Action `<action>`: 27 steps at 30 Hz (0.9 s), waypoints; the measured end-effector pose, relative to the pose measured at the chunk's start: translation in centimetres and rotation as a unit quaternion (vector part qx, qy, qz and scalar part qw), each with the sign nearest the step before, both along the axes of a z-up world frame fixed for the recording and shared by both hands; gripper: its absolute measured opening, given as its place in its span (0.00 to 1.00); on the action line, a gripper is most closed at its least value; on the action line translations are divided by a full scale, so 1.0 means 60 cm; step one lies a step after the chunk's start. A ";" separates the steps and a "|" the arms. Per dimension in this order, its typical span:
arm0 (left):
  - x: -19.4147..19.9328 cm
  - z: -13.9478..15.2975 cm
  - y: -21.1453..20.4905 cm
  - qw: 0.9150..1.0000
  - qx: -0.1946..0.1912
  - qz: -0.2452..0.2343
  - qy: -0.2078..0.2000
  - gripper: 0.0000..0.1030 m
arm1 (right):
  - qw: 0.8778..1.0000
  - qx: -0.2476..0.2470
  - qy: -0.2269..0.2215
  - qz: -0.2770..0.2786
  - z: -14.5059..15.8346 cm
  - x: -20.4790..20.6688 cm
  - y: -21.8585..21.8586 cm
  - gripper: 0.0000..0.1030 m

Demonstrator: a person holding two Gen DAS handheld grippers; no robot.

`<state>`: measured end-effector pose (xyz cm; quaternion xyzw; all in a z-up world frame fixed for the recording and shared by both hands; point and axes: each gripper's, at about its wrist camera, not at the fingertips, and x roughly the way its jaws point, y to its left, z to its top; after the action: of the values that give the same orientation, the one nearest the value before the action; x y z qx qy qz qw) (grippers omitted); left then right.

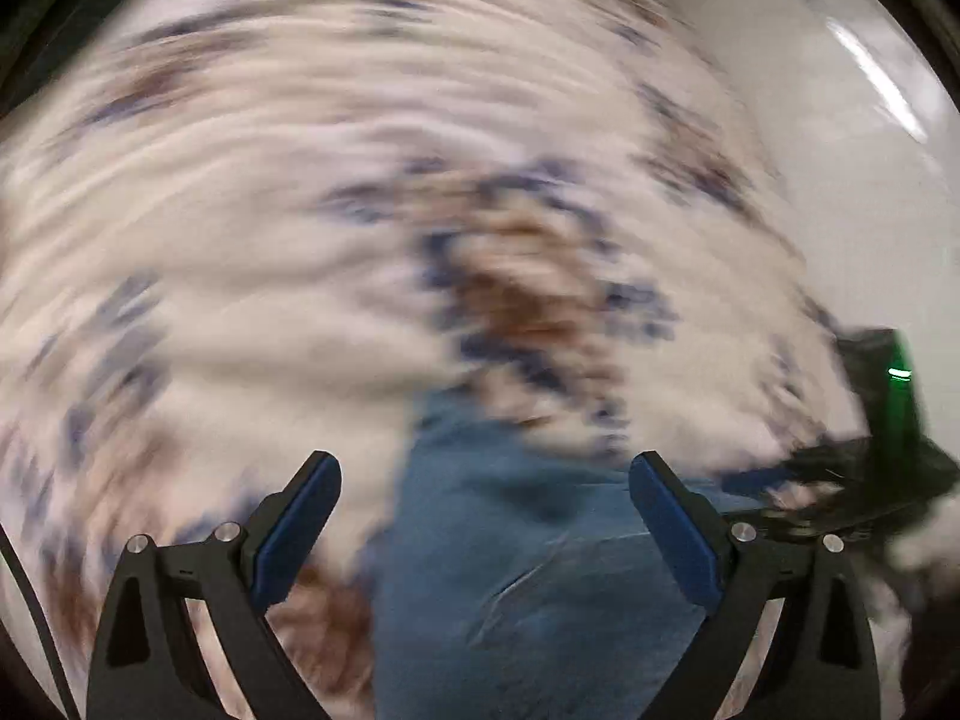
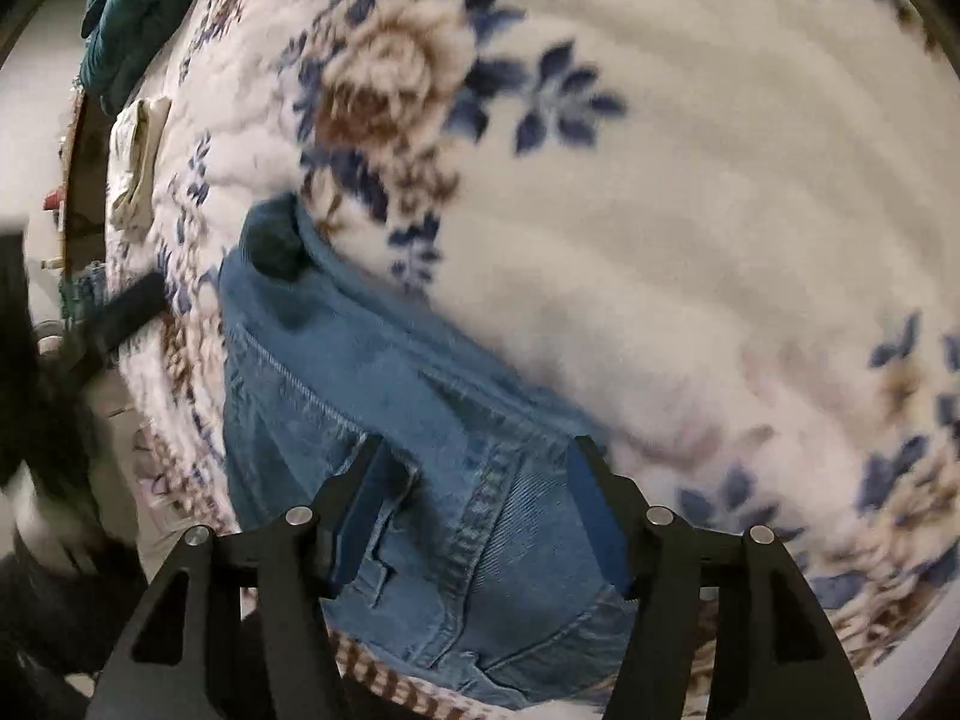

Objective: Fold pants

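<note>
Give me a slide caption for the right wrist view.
Open right gripper above folded jeans on a flowered blanket.

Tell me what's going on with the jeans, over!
Left tongs open, empty. Right tongs open over the jeans, not pinching. Jeans bunched on the flowery blanket. Nothing in the way.

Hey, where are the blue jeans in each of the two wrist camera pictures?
Left wrist: jeans lie bottom centre, blurred, between the open fingers.
Right wrist: jeans run from centre-left to the bottom, between the open fingers.
Shared landmark: the floral blanket under them.
</note>
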<state>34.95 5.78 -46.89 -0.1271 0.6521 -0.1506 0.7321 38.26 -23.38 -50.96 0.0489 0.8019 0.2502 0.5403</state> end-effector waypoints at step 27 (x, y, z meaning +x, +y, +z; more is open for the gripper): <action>-0.020 -0.038 -0.152 0.937 0.087 -0.338 0.016 0.60 | 0.977 -0.055 -0.205 0.008 0.077 -0.078 0.058 0.15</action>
<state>33.78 -3.36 -49.15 0.1632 0.6785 -0.3298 0.6358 33.61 -19.93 -46.34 -0.0394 0.6868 0.2144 0.6934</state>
